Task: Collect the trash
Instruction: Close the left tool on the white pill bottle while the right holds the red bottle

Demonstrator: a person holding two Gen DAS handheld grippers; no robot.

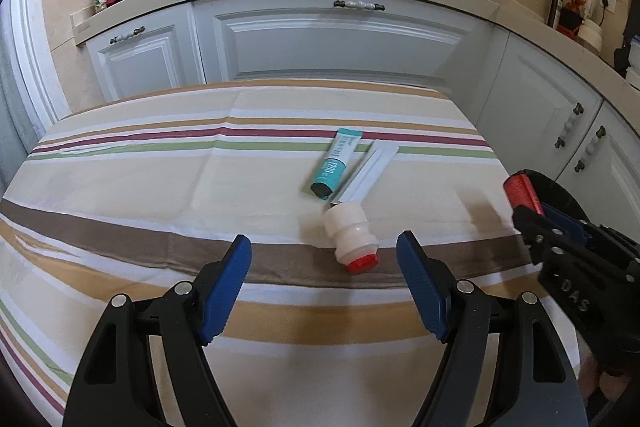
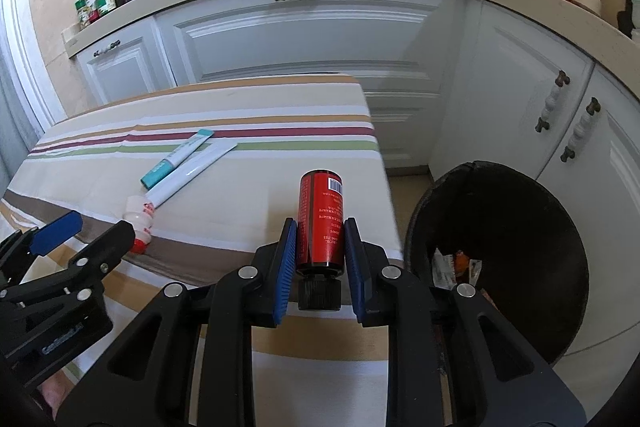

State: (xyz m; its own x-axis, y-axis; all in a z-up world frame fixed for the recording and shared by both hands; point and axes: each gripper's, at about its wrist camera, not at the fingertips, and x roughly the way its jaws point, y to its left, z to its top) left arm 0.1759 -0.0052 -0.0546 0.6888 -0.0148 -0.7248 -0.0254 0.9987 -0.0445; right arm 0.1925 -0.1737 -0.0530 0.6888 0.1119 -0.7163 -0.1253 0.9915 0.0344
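Right gripper point(image 2: 320, 259): blue pads clamped on both sides of a red bottle point(image 2: 322, 223). Its black cap points back toward the camera; its base projects forward past the fingertips. The bottle is held above the striped tablecloth point(image 2: 248, 95), near the table's right edge, left of a dark bin point(image 2: 560, 227) holding some wrappers.

Left gripper point(image 1: 324, 283): jaws wide apart, nothing between the pads. A small white bottle point(image 1: 350, 233) with a red cap lies on its side on the cloth, just ahead of the fingertips and nearer the right-hand finger. Beyond it lie a teal tube point(image 1: 336, 163) and a white packet point(image 1: 370, 169), side by side.
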